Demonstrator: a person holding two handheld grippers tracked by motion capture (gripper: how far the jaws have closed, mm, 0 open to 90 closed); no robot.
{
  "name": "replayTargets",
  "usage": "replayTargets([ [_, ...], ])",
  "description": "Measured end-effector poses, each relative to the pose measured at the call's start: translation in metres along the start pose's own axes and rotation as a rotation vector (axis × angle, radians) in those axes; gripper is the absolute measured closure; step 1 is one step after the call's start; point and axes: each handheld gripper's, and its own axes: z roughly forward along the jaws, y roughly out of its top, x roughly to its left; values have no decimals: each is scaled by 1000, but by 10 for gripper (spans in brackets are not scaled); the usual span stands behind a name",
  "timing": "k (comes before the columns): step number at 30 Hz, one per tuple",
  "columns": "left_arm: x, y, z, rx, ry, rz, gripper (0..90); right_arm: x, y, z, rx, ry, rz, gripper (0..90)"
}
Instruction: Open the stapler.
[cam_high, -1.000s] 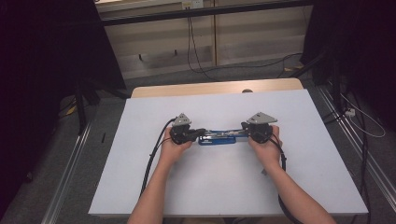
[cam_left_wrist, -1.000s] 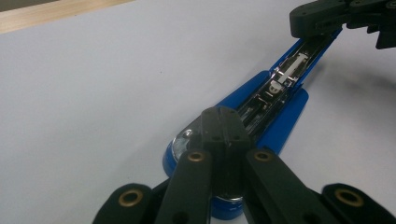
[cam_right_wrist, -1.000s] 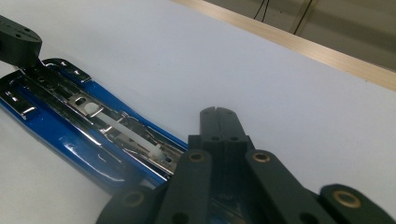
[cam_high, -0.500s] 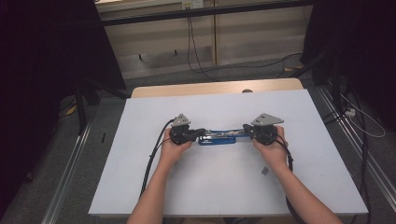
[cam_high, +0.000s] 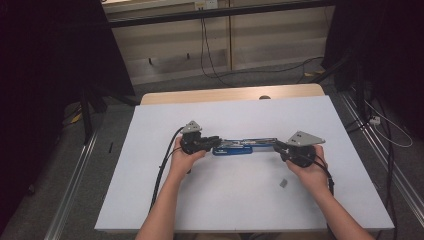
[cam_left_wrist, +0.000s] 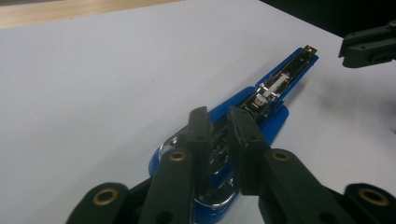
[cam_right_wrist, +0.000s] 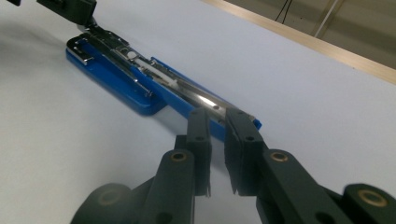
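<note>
Lying open across the middle of the white desk (cam_high: 150, 200), the blue stapler (cam_high: 235, 148) has its top arm swung flat, so the metal staple channel (cam_left_wrist: 273, 86) faces upward and the whole thing stretches from centre-left to centre-right of the high view. The left tongs (cam_high: 212, 142) sit at its hinge end: in the left gripper view the two jaws stand close together with only a narrow gap, pinched over the chrome and blue rear of the stapler, so they appear to have hold of it there. The right tongs (cam_high: 278, 146) are at the far tip; in the right gripper view their jaws are nearly together with a thin slit between them, right at the blue end of the arm, but whether they actually clamp it I cannot tell. A small grey piece (cam_high: 283, 183) lies apart on the desk, lower right of the frame.

The step looks like handling the opened stapler, probably for loading or closing. To do it well, the left tongs should keep the base pressed flat and steady while the right works at the tip, moving slowly along the arm's own arc about the hinge. Pulling sideways would probably twist the stapler out of the left grip.
</note>
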Motion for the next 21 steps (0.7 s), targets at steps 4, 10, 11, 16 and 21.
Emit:
replayTargets([
  [4,-1,3,-6,4,3,-16,702,-1,-5,-12,-1,15,-14,751],
  [10,-4,7,-14,5,18,-38,527,-3,-14,-23,22,37,-5,702],
  [11,-5,7,-15,5,16,-38,518,-3,-15,-25,23,34,-7,694],
  [16,-9,10,-19,17,14,-39,428,-5,-20,-31,22,51,9,584],
  [21,-14,11,-20,48,26,-25,332,-5,-23,-36,19,69,-1,492],
])
